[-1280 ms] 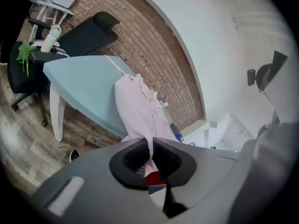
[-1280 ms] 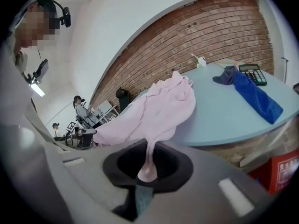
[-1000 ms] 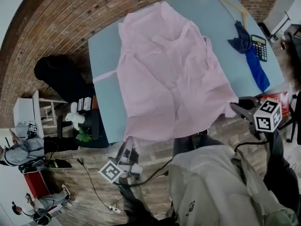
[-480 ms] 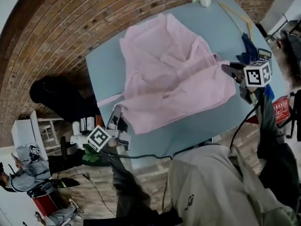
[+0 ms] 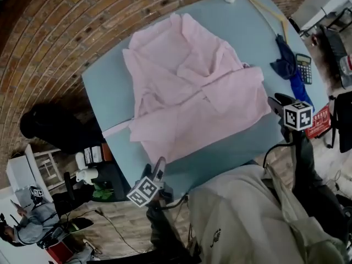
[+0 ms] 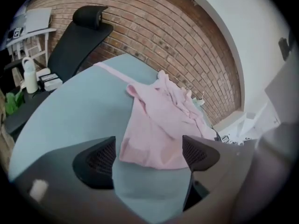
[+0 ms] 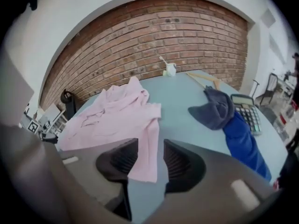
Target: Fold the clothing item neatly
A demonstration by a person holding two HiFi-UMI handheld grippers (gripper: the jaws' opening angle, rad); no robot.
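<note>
I see the pink garment (image 5: 192,92) lying half-folded mid-frame on the table (image 5: 104,87); my left gripper (image 5: 159,166), bottom centre, has just opened its jaws, empty; my right gripper (image 5: 273,100), at right, has just parted its jaws, seemingly off the hem.

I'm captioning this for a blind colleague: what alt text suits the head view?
A pink garment lies partly folded on a pale blue table. The left gripper and right gripper, jaws just opened and empty, hover by its near edge; a blue cloth and calculator lie at right.
</note>
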